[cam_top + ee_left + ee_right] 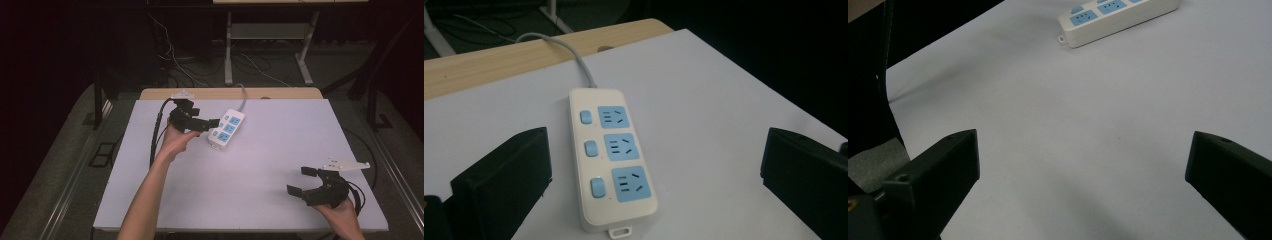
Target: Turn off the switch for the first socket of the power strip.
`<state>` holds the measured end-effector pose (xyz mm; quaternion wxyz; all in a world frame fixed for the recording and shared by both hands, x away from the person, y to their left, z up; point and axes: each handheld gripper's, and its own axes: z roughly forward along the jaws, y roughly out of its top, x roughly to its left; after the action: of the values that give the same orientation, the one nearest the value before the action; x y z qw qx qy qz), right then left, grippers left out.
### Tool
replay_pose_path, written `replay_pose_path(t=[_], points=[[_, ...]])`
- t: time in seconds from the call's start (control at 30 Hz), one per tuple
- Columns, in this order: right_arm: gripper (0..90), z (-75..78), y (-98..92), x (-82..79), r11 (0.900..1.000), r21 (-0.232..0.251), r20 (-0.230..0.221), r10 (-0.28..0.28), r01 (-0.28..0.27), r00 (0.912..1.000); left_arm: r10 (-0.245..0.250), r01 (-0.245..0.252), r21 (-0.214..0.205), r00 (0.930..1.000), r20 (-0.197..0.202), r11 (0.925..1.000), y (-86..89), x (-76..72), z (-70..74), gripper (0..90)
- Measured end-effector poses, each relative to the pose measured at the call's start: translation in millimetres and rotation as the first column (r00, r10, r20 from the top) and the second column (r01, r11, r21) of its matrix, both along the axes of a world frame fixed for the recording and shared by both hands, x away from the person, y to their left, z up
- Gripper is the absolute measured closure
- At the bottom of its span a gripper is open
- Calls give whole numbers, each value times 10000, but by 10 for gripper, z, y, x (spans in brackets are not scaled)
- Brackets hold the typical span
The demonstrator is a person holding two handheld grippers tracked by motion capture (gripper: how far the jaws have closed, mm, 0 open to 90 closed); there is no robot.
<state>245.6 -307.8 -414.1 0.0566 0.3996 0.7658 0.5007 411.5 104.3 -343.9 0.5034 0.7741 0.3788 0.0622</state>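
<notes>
Nearest, at the table's [280, 150] front right corner: right gripper [306, 181] idle, jaws spread wide, nothing held, well apart from the work. Farther back on the left: left gripper [209, 126] hovering just beside the near end of the white power strip [226, 129], jaws wide apart and empty, strip lying flat between them in the left gripper view, three blue sockets up, grey cord [574, 55] running off over the far wooden edge [230, 93]. Probably an approach step; next likely lowering to straddle the strip's sides squarely before closing, or pressing one switch [597, 187]
</notes>
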Motion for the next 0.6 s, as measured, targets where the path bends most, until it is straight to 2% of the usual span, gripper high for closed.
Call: replay_pose_path(t=[0.33, 0.6], points=[[7, 0, -4, -19, 10000, 65, 5, 13, -13, 10000, -102, 103, -42, 9996, 254, 9999, 162, -337, -30, 0], [6, -3, 18, -18, 10000, 34, -20, 80, -80, 10000, -111, 123, -257, 9989, 464, 9996, 294, -595, -87, 0]])
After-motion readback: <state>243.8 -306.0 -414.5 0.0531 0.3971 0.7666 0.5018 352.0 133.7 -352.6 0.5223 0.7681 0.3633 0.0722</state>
